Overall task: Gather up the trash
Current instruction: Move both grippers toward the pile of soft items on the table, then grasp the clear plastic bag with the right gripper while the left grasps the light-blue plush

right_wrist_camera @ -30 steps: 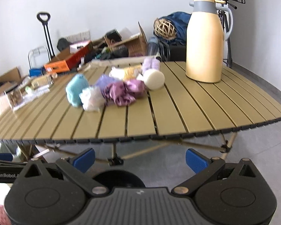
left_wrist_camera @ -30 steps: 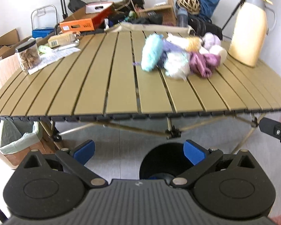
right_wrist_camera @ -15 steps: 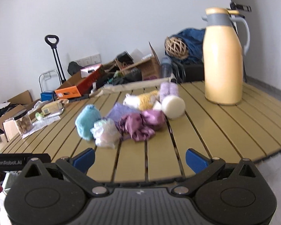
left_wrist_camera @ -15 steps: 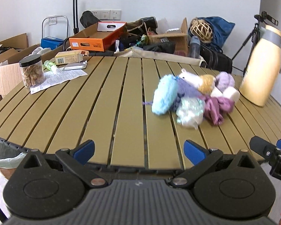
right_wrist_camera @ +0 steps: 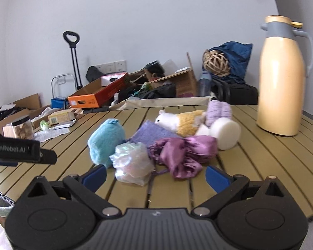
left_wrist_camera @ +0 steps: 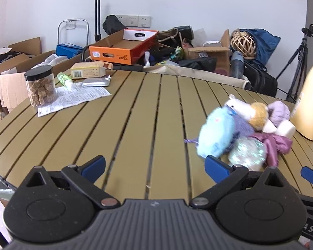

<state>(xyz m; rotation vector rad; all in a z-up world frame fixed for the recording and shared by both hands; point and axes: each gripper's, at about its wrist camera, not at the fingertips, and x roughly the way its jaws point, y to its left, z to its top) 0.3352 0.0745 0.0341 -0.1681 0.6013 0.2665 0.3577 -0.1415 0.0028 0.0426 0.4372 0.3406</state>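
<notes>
Approach step, nothing picked up yet. Both tools hang over the near edge of the slatted table (right_wrist_camera: 260,166); the right gripper (right_wrist_camera: 154,176) has its jaws wide apart w/ nothing between them, and the left gripper (left_wrist_camera: 154,166) is likewise spread and empty. The trash sits as one heap on the right half of the table: a crinkled clear plastic wad (right_wrist_camera: 133,162) nearest, at 12 o'clock just ahead of the right tool, touching a purple satin cloth (right_wrist_camera: 183,154) at approx 1 o'clock and a fuzzy blue ball (right_wrist_camera: 105,143) at 11. Behind them lie a lavender felt piece (right_wrist_camera: 150,134), a white-and-yellow plush (right_wrist_camera: 181,123) and a white foam roll (right_wrist_camera: 227,132). The cream thermos (right_wrist_camera: 281,79) stands apart at 2 o'clock, prob. not trash. From the left tool the heap is at 2 o'clock. No bin shows in either view. Next move, by judgement: right tool goes fwd and down so the wad sits between the jaws, then closes; the plastic is soft and may drag the cloth along.
</notes>
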